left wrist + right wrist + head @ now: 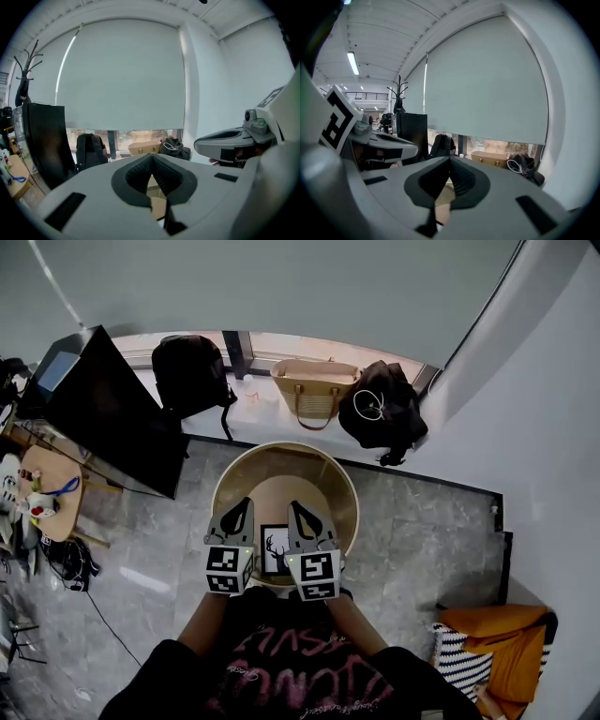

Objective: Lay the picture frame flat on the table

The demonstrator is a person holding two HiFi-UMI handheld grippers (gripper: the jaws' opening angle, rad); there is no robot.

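Observation:
A small black picture frame [275, 551] with a white mat and a deer silhouette sits on the round wooden table [272, 491], near its front edge. Its face shows toward the head camera; I cannot tell whether it lies flat or leans. My left gripper [245, 505] and right gripper [294, 508] hang above the table on either side of the frame, both shut and holding nothing. In the left gripper view the jaws [151, 159] meet at their tips. The right gripper view shows its jaws [450, 161] closed too. The frame is hidden in both gripper views.
On the window ledge behind the table stand a black backpack [190, 371], a tan woven bag [314, 388] and a black bag [384, 413]. A large black screen [112, 413] stands at the left. An orange cushion [502, 643] lies at lower right.

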